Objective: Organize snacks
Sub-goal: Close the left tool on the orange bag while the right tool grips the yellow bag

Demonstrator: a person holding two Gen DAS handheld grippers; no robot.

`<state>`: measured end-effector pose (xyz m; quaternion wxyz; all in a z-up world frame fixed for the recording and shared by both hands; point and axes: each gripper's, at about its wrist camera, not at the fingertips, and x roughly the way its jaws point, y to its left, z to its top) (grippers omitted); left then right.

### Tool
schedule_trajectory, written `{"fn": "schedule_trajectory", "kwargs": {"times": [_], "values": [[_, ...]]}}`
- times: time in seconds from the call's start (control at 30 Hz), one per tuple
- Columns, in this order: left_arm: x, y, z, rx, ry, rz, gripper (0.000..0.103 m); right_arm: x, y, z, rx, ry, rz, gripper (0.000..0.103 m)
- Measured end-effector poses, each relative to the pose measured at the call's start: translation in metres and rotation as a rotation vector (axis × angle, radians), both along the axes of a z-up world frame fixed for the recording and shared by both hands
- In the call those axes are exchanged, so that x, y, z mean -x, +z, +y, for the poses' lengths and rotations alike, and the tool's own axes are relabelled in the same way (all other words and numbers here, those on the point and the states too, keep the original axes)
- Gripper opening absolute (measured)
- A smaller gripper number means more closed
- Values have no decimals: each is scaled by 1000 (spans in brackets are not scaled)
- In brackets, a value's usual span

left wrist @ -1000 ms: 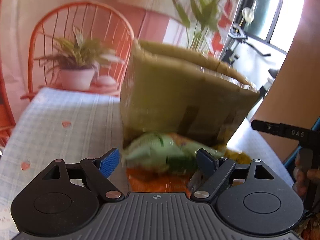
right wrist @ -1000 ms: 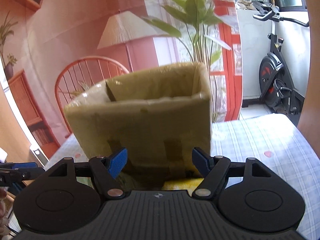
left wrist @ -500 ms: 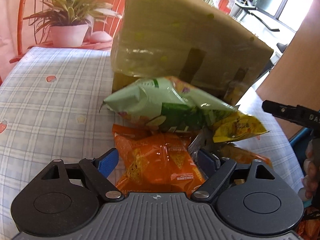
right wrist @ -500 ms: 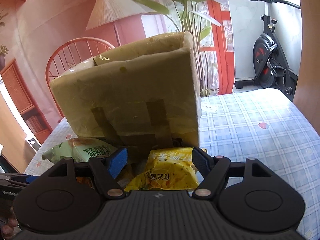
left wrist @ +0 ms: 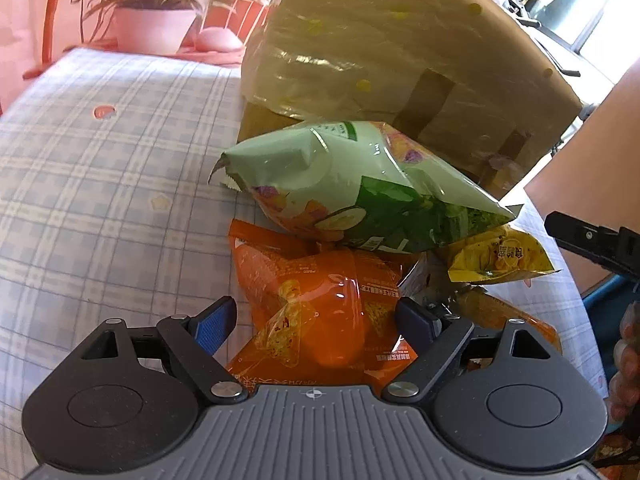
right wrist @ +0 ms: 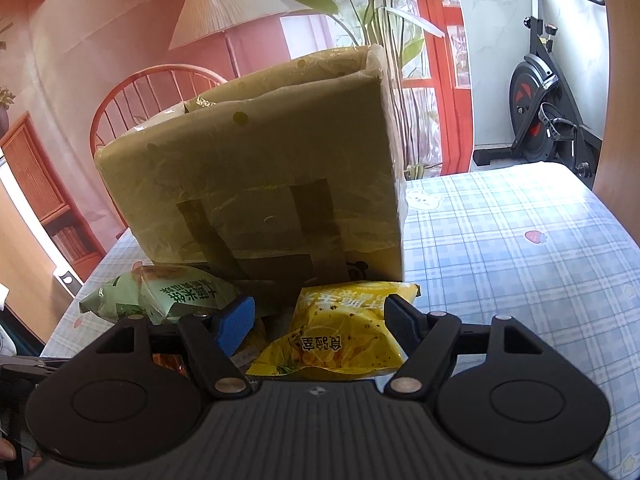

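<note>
Daylight, bright, warm pinkish cast. Window (left wrist: 600,12) at upper right of left view blown out. Glare spots on orange snack bag (left wrist: 320,304) and green snack bag (left wrist: 360,184). Strong fisheye bending toward edges; dark corners. Potted plant (left wrist: 156,8) slightly soft. Box (right wrist: 256,176) face shaded.

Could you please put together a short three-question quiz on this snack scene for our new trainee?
1. True or false: the left gripper is shut on the orange bag.
2. Which bag lies between the right gripper's fingers? A green, B yellow, C orange.
3. What rests on top of the orange bag, in front of the cardboard box?

Key:
1. False; its jaws stand open on either side of the bag.
2. B, the yellow bag.
3. The green bag.
</note>
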<state>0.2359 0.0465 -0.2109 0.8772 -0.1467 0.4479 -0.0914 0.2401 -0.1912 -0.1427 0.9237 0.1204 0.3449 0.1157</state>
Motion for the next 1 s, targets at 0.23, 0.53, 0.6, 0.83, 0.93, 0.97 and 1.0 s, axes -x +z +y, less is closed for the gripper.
{"fn": "schedule_trajectory", "kwargs": {"times": [0.23, 0.53, 0.6, 0.83, 0.93, 0.97, 1.0], "values": [[-4, -2, -3, 22, -9, 24, 88, -3, -4, 1, 2, 3, 17, 75], [-8, -8, -3, 43, -25, 44, 89, -6, -8, 2, 10, 4, 34, 75], [-9, -10, -2, 52, -26, 46, 89, -7, -8, 2, 9, 5, 35, 75], [-10, -13, 1, 72, -26, 49, 83, -8, -10, 3, 13, 8, 38, 75], [-8, -12, 2, 67, -29, 39, 77, -8, -12, 2, 13, 4, 45, 75], [-7, -11, 3, 72, -27, 32, 74, -8, -13, 1, 15, 2, 47, 75], [-5, -10, 4, 81, -27, 23, 72, -9, -13, 1, 19, 0, 50, 75]]}}
